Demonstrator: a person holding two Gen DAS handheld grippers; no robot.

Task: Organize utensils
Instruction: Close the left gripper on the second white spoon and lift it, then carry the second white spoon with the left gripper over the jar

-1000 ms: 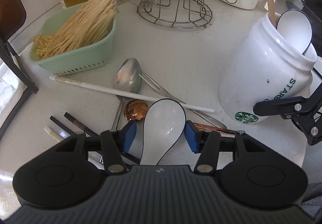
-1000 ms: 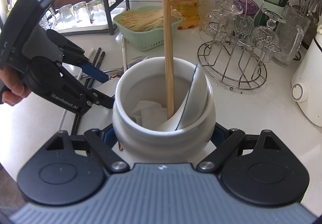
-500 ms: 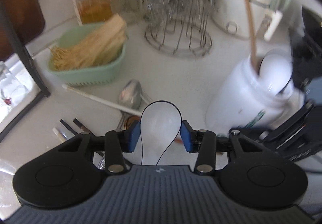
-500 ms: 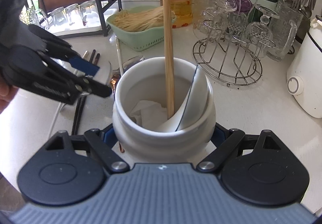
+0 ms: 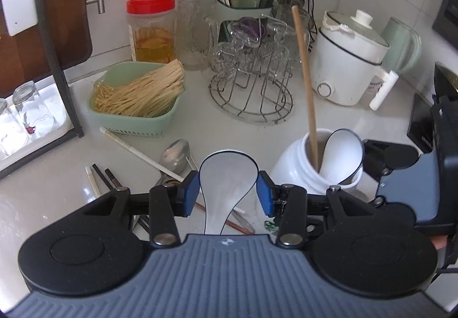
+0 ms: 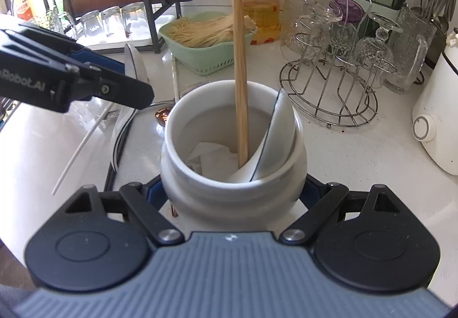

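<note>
In the left wrist view, the left gripper sits at lower centre, its blue-padded fingers clamped on the sides of a white ceramic soup spoon with a thin dark rim, bowl pointing away from the camera and raised above the table. The fingers closed in on it during the last second. Beneath the spoon, on the white table, lie a silver metal spoon, a long white chopstick and some dark chopsticks.

To the right of centre stands a white ceramic jar holding a tall wooden stick and a second white soup spoon.

In the right wrist view, the right gripper at lower centre grips that jar across its body, fingers pressed to both sides. A crumpled white paper lies inside the jar. At the upper left of that frame the left gripper appears with the spoon edge-on.
</note>
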